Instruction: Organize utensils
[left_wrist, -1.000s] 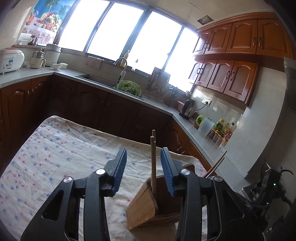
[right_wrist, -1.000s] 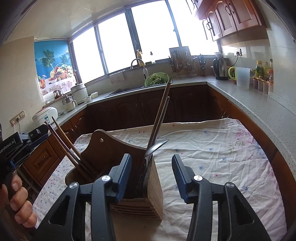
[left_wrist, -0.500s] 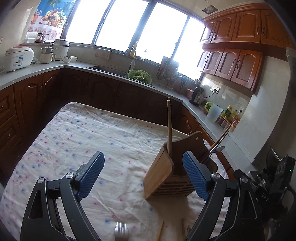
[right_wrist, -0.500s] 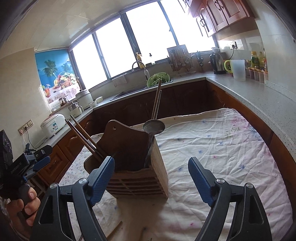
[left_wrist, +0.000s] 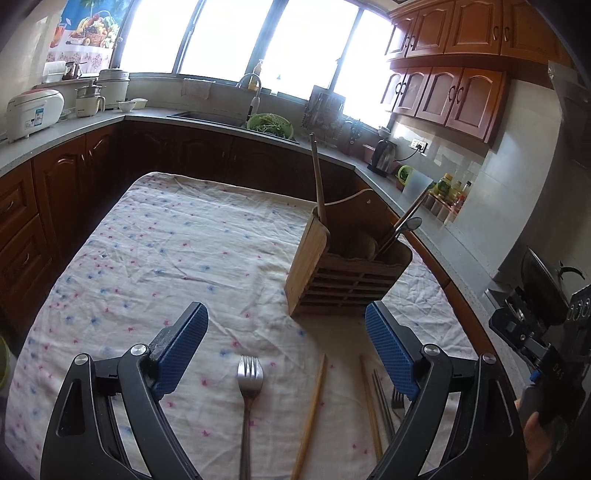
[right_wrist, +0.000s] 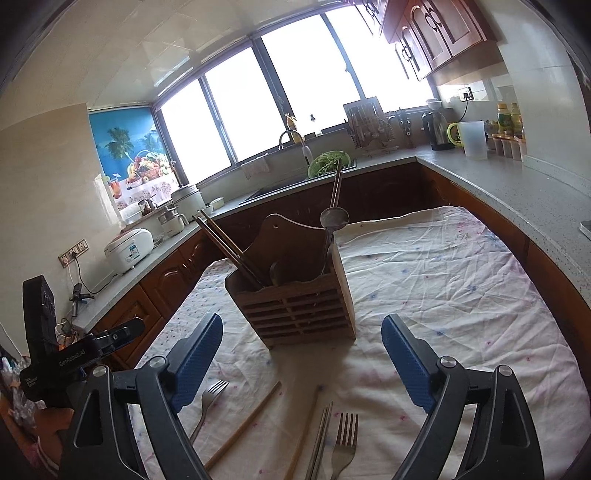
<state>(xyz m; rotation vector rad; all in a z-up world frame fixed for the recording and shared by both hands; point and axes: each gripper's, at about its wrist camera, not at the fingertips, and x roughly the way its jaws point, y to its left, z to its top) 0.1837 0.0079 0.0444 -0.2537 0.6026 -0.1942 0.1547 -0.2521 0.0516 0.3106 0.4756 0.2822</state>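
A wooden utensil holder (left_wrist: 343, 277) (right_wrist: 303, 314) stands on the cloth-covered table. It holds wooden chopsticks (left_wrist: 317, 177) (right_wrist: 229, 251), metal chopsticks and a metal spoon (right_wrist: 334, 218) (left_wrist: 408, 223). On the cloth in front lie a fork (left_wrist: 248, 398) (right_wrist: 208, 402), two wooden chopsticks (left_wrist: 312, 410) (right_wrist: 247, 424), metal chopsticks (right_wrist: 321, 439) (left_wrist: 382, 406) and a second fork (right_wrist: 344, 443). My left gripper (left_wrist: 286, 354) is open and empty above the loose fork. My right gripper (right_wrist: 301, 362) is open and empty in front of the holder.
The table carries a white floral cloth (left_wrist: 166, 251). Dark wooden cabinets and a grey counter (left_wrist: 74, 125) ring the table, with a sink (left_wrist: 207, 118), a rice cooker (left_wrist: 33, 110) and a kettle (right_wrist: 437, 129). The other hand-held gripper (right_wrist: 62, 354) shows at the left.
Both grippers have opened wide and drawn back from the holder, leaving the wooden chopsticks and the spoon in it. The loose utensils on the cloth have come into view.
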